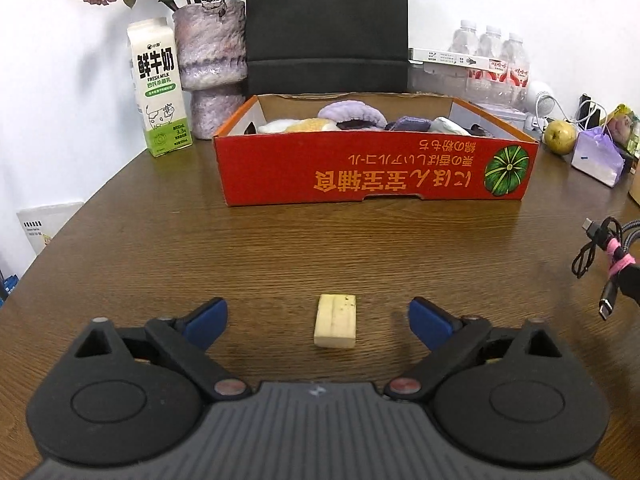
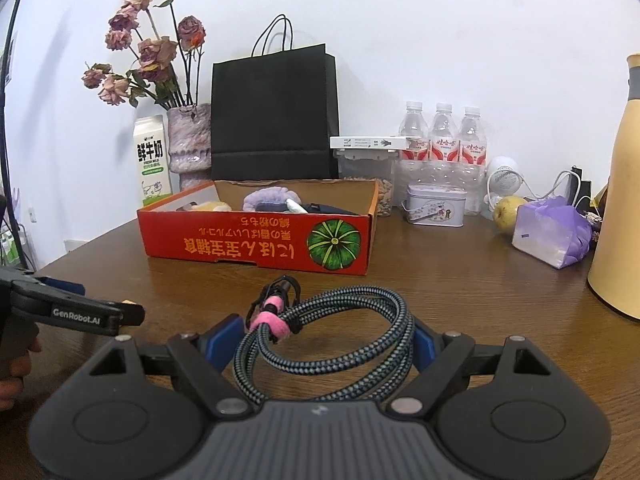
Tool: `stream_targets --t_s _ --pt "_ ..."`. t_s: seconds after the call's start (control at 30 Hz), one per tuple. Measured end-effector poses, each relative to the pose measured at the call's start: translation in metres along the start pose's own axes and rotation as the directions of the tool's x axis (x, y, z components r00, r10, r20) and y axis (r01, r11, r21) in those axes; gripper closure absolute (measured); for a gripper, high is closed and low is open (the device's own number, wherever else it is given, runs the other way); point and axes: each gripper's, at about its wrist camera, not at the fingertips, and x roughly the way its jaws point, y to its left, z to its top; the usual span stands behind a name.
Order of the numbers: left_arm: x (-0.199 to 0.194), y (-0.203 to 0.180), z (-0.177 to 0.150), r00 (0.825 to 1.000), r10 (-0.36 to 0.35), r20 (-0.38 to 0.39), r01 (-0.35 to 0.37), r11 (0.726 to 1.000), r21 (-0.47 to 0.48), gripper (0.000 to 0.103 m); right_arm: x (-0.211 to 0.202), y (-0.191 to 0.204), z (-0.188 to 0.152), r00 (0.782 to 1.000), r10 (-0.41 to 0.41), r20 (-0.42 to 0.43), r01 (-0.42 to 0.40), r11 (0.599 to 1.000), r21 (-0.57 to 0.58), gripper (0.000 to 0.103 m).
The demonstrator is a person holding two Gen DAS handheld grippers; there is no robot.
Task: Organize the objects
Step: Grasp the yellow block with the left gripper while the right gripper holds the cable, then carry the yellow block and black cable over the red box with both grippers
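The left claw [image 1: 318,320] is gaping wide around a small cream rectangular block [image 1: 335,321]; the right claw [image 2: 324,338] is gripping a coiled braided grey cable [image 2: 360,344], the red cardboard box [image 2: 256,240] lying at 12 o'clock.

Red box [image 2: 256,240]: one
Water bottles [image 2: 443,136], right of box: three
Milk carton [image 2: 151,160], left of box: one
Coiled cable [image 2: 332,336]: one
Pear [image 2: 506,212]: one

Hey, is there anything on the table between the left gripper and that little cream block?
Nothing visible. The left gripper is open with the cream block lying between its fingers on bare table.
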Motion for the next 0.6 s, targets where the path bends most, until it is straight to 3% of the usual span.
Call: stream_targets --t_s 0.13,0.23,0.6 --pt "0.003 0.001 0.0 0.999 -0.026 -0.022 0.026 0.999 -0.024 0.04 -0.002 0.004 -0.001 1.0 -0.006 0.006 0.006 1.0 -0.019 0.02" --pt "0.002 -0.001 -0.001 0.999 -0.032 -0.016 0.032 0.999 -0.013 0.079 -0.002 0.007 -0.001 1.0 -0.005 0.008 0.006 0.999 -0.033 0.02" --pt "-0.022 0.01 -0.003 0.998 -0.01 0.055 0.012 0.999 -0.035 0.082 -0.003 0.006 0.0 1.0 0.005 0.015 -0.005 1.0 -0.028 0.02"
